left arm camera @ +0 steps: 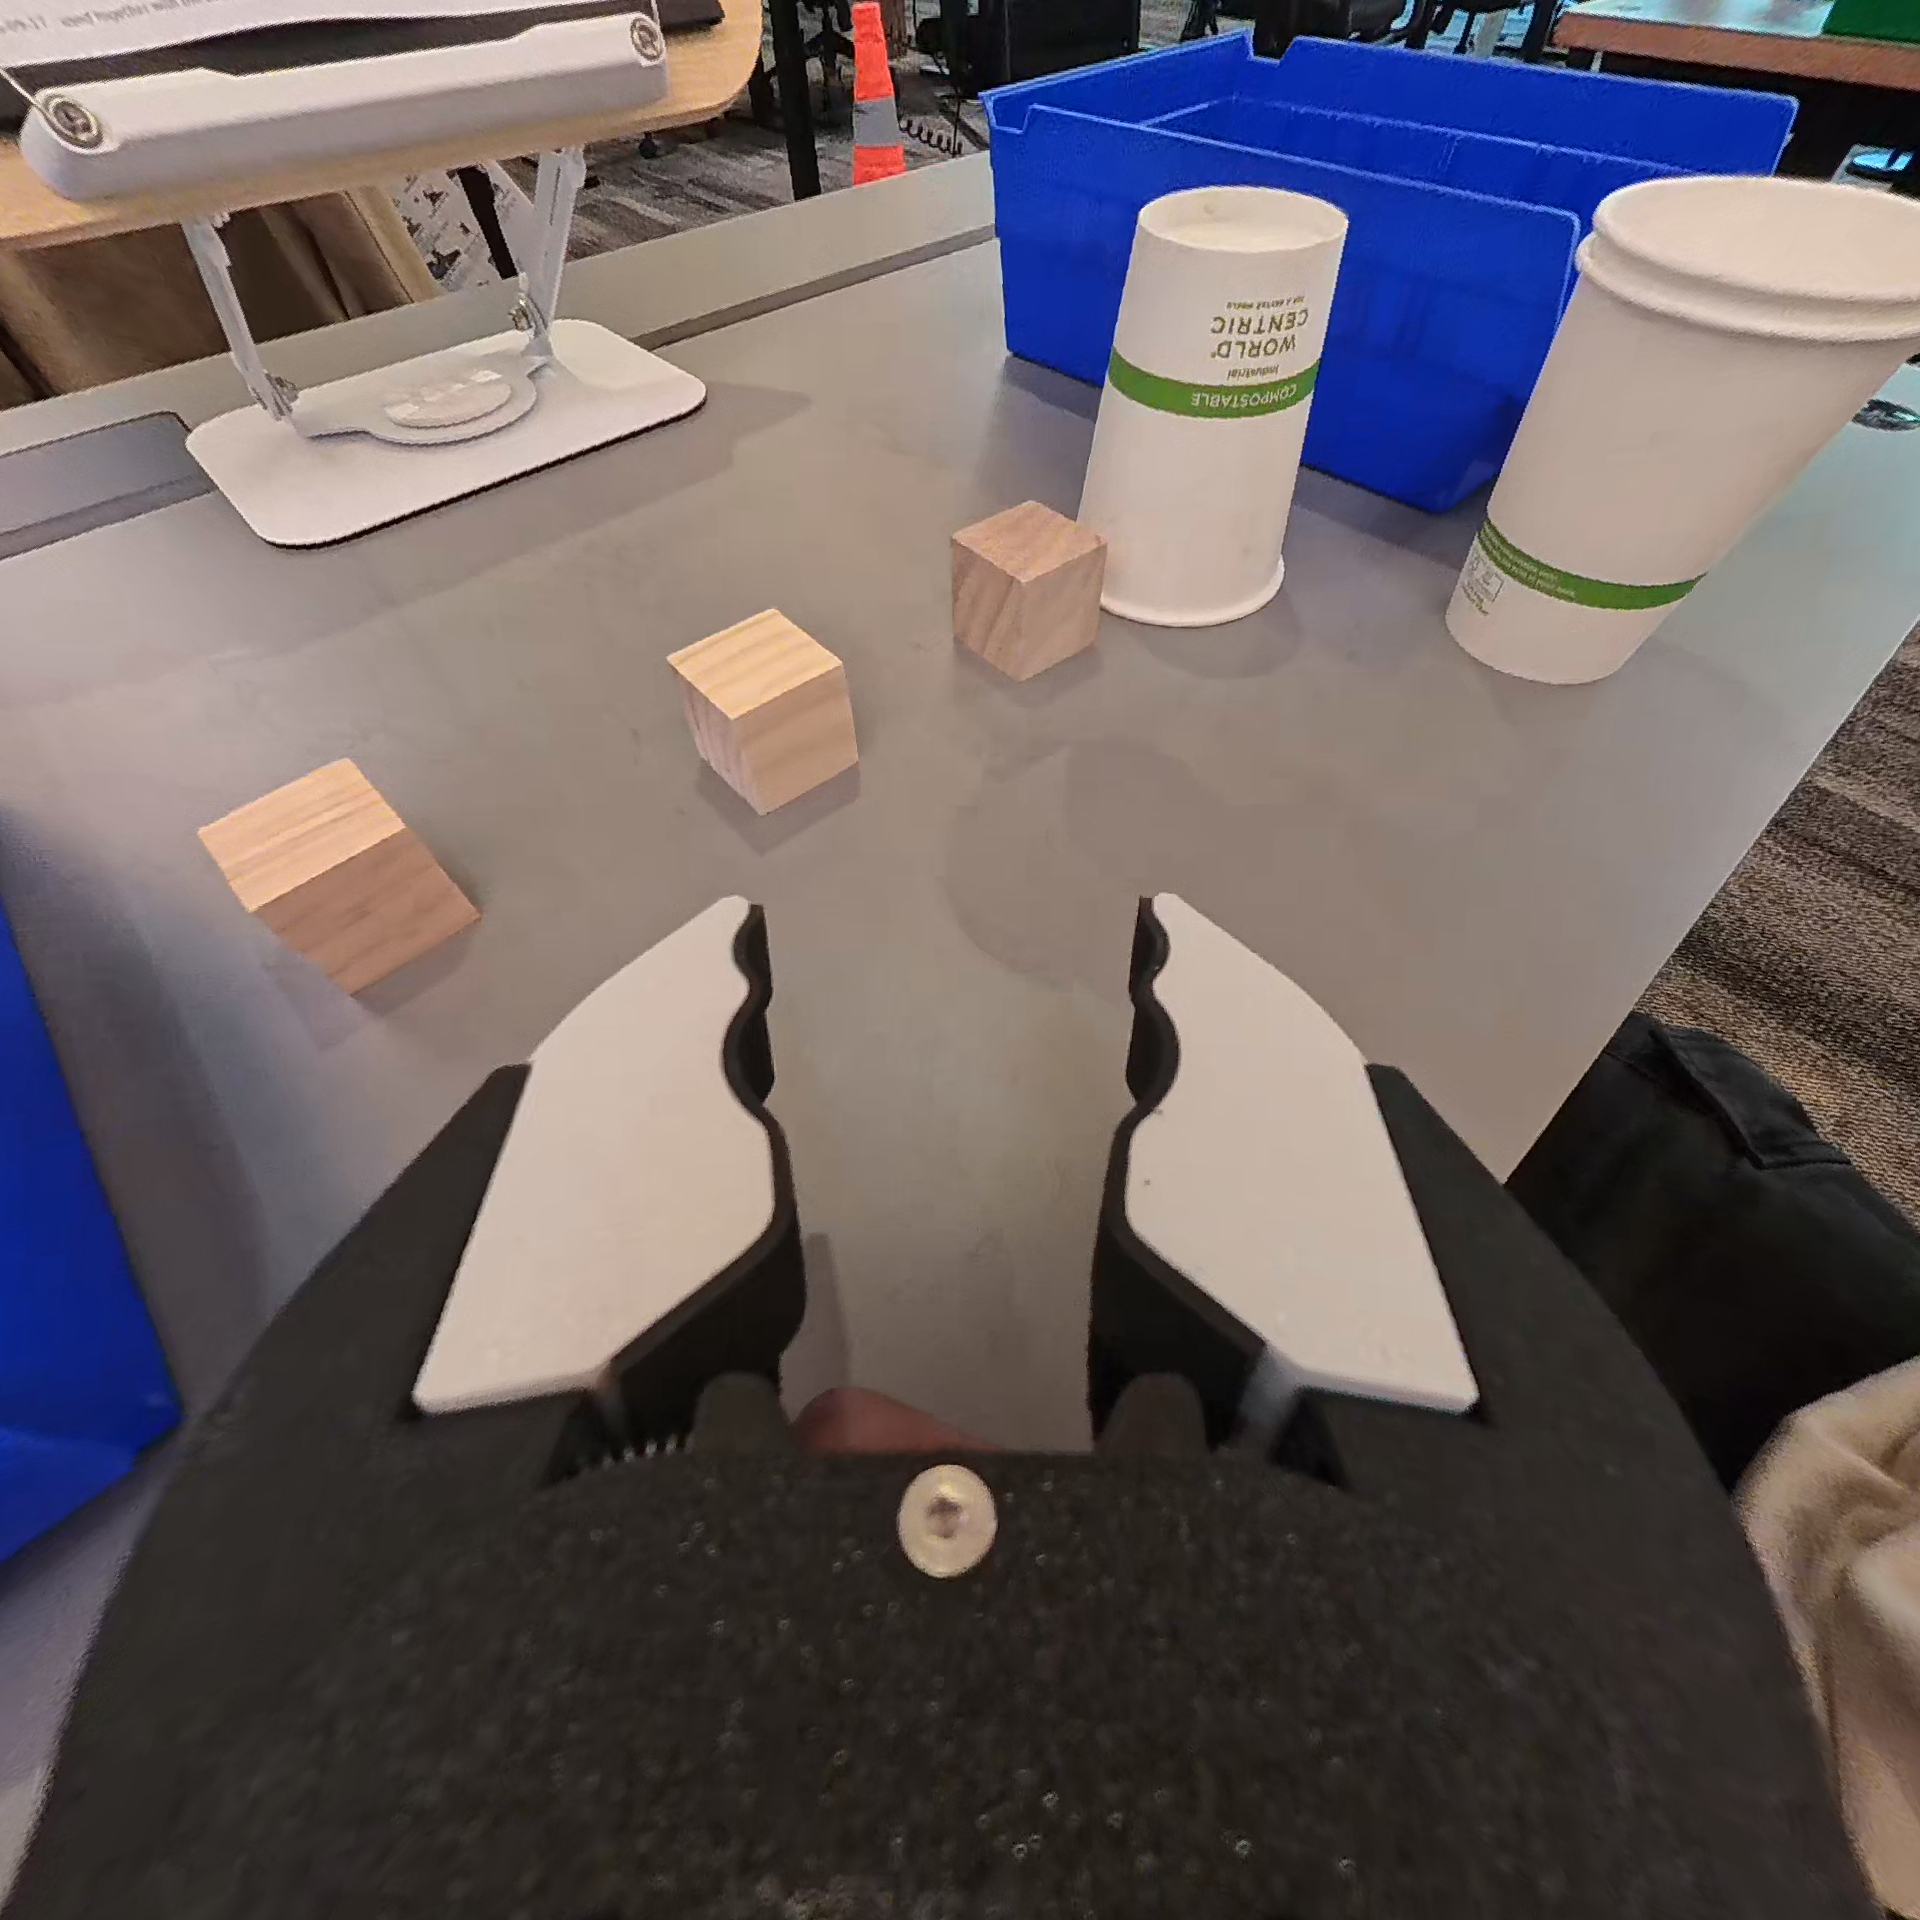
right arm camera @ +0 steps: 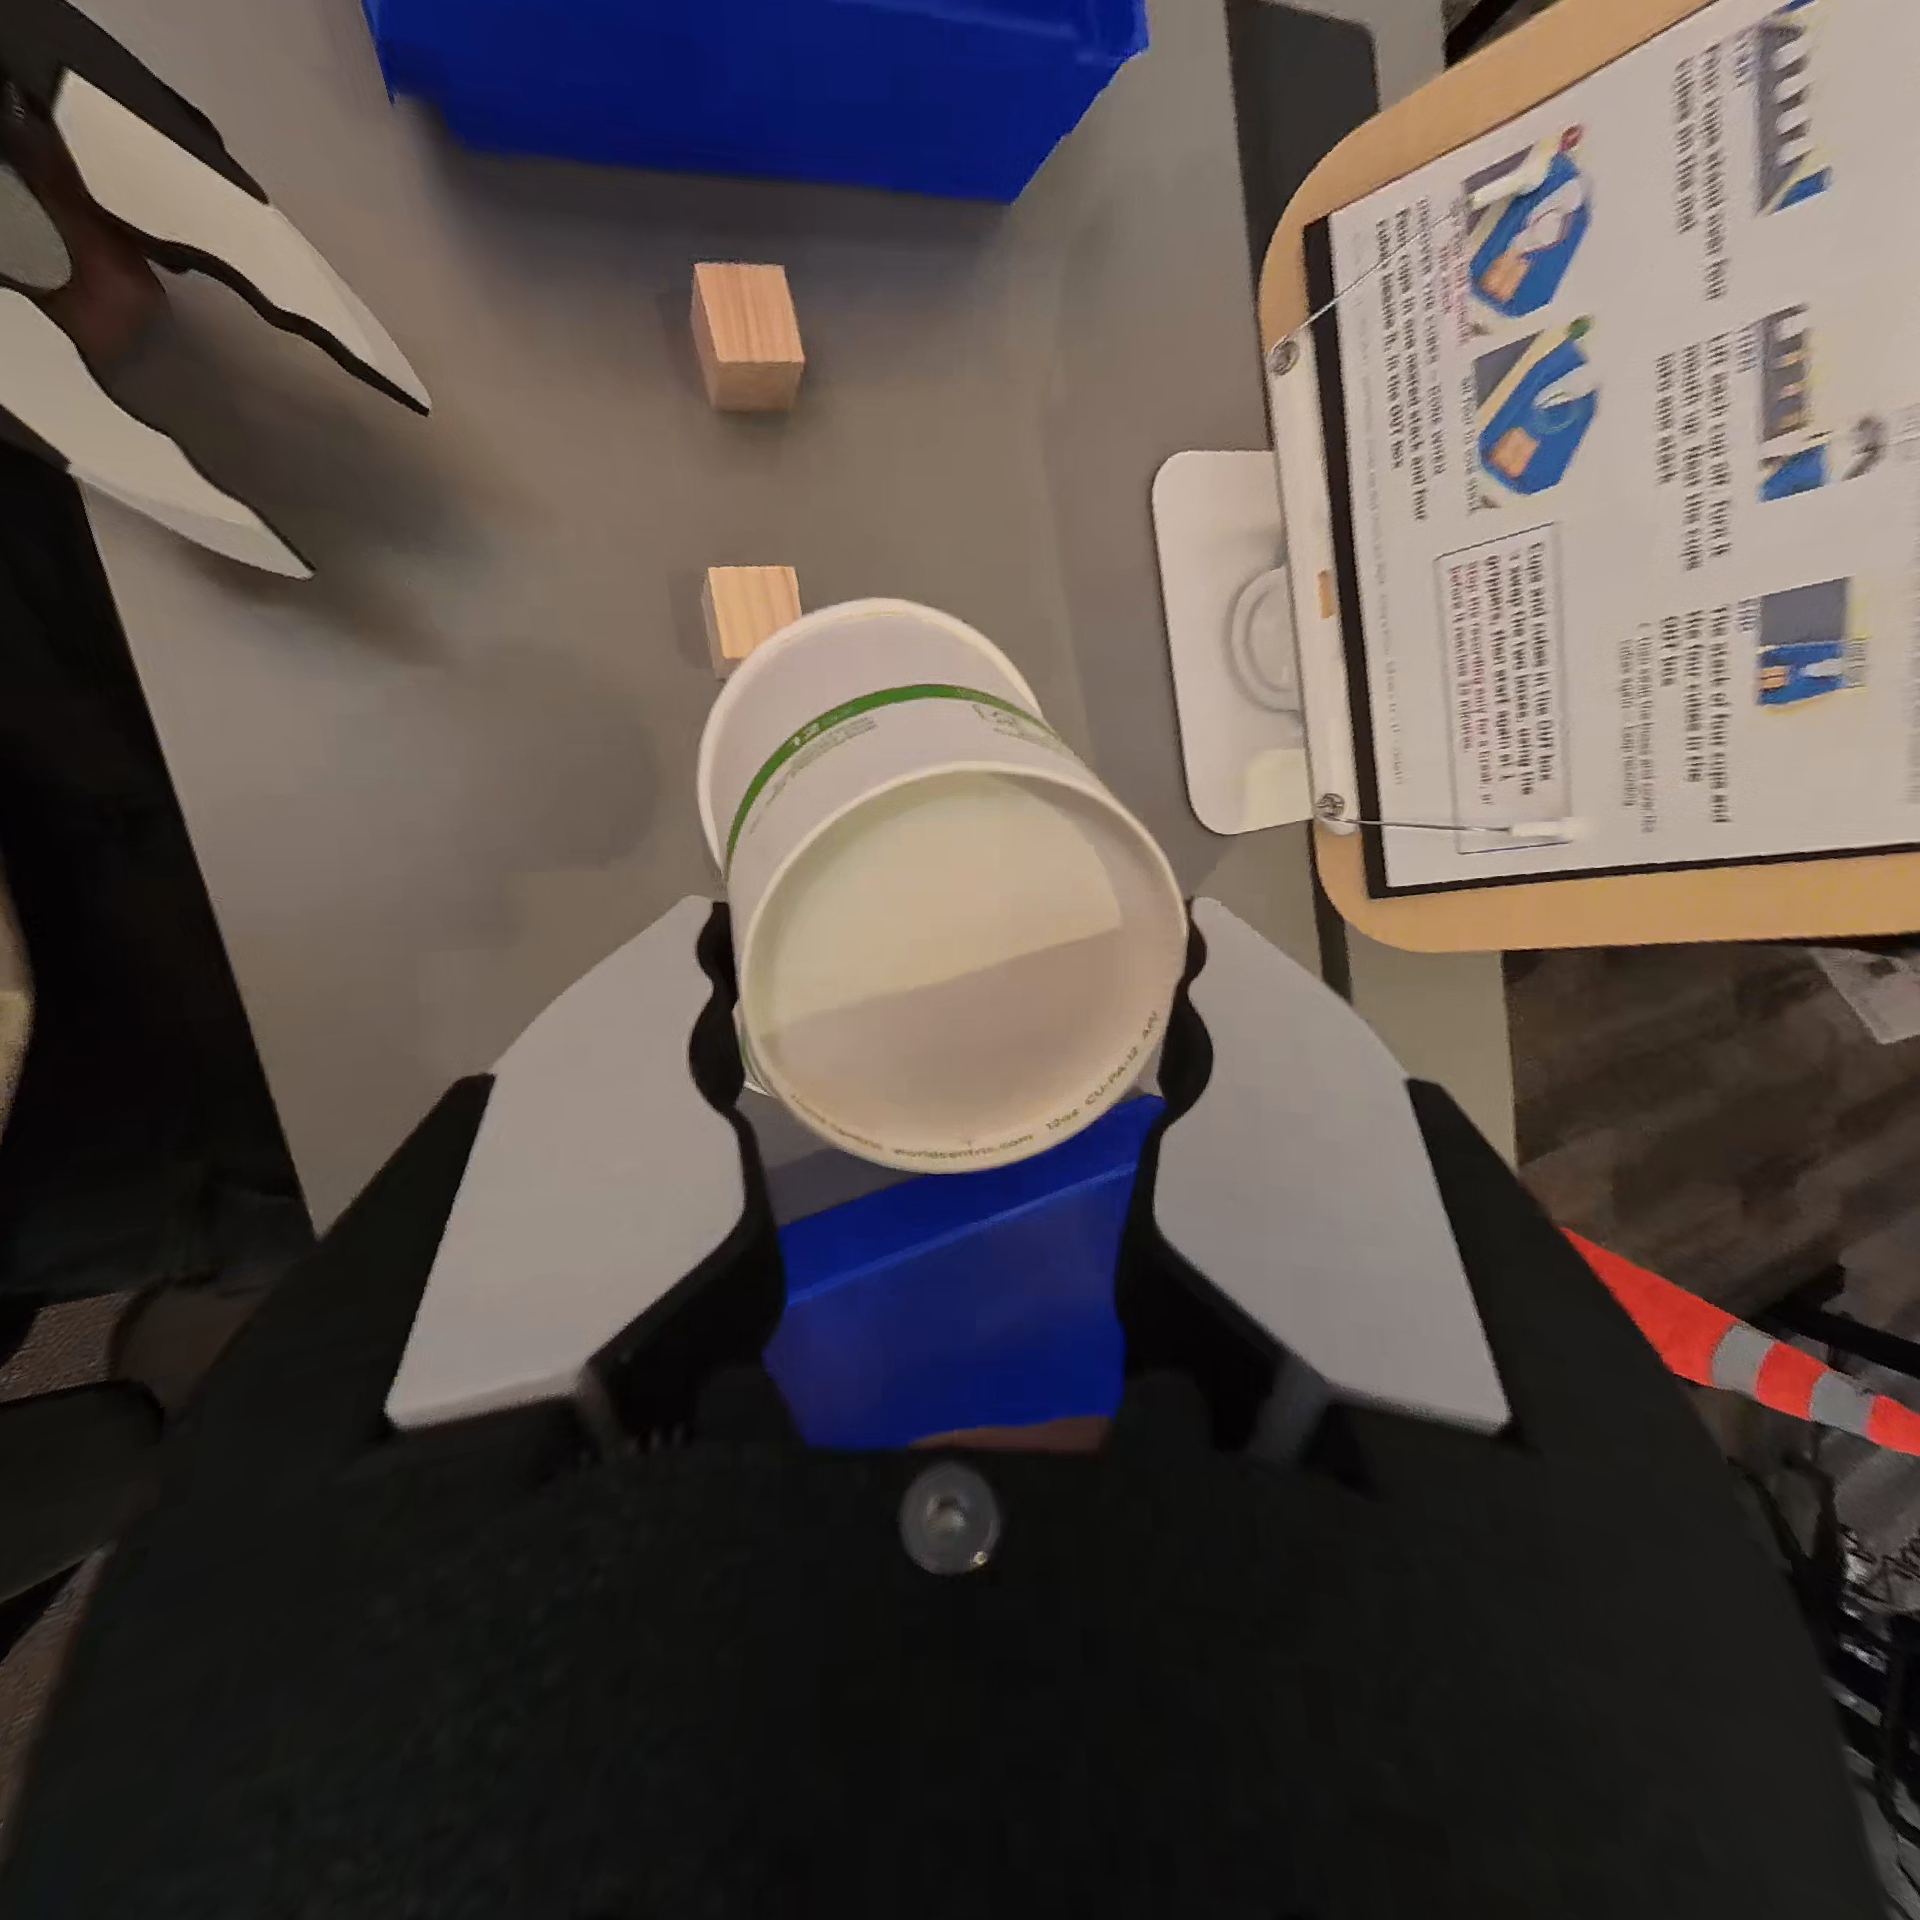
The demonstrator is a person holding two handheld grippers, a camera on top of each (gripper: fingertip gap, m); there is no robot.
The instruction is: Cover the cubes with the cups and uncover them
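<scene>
Right gripper (right arm camera: 951, 997) holds a white paper cup with a green band (right arm camera: 914, 831) upside down, its fingers pressed against the cup's base end from both sides, the cup's flat bottom facing the wrist camera; the cup is up off the grey table (right arm camera: 468, 831) and partly hides one wooden cube (right arm camera: 743, 613) beyond it; a second cube (right arm camera: 746, 335) lies farther off, near a blue bin (right arm camera: 748, 94). Left gripper (left arm camera: 951, 977) hangs over the table with its jaws wide apart and nothing between them; ahead of it three wooden cubes sit uncovered in a diagonal row: near-left cube (left arm camera: 338, 873), middle cube (left arm camera: 764, 707), far cube (left arm camera: 1027, 601); just beside the far cube stands an inverted white cup (left arm camera: 1210, 416), whether touching it I cannot tell; farther right is another inverted white cup (left arm camera: 1662, 436); behind both, a blue bin (left arm camera: 1455, 208). A white document stand (left arm camera: 436, 416) sits at the table's far left.
</scene>
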